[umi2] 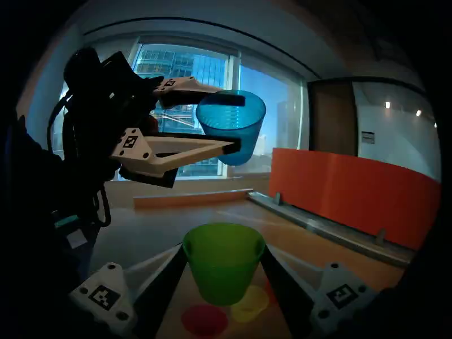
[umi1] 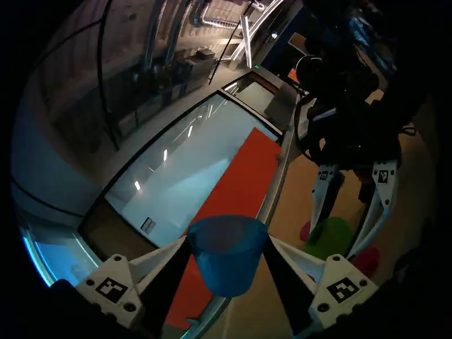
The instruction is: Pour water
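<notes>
left gripper view: the left gripper is closed about halfway, with a finger pressed against each side of a see-through blue cup. the grip sits just below the rim and the cup's mouth faces up toward the camera. can't tell if there's any water in it. behind it the room looks rotated, with an orange panel running diagonally.

further off on the right of that view is the right gripper. its white fingers point down and are closed around a green cup near the wooden table. the handle above it is too dark to make out.

right gripper view: same story up close. the right gripper has its fingers narrowed onto both sides of the green cup, which stands upright with its open top in plain sight. just under and in front of it on the wooden table are a red disc and a yellow disc. can't tell if the cup's base is resting on the table or just above it.

the left gripper comes in from the left, held high and roughly level, well above the green cup. it holds the blue cup against the bright window, about upright, maybe with a slight lean. whatever holds that gripper is a dark shape with cables, too dim to read. the orange panel runs along the right side of the table.
</notes>
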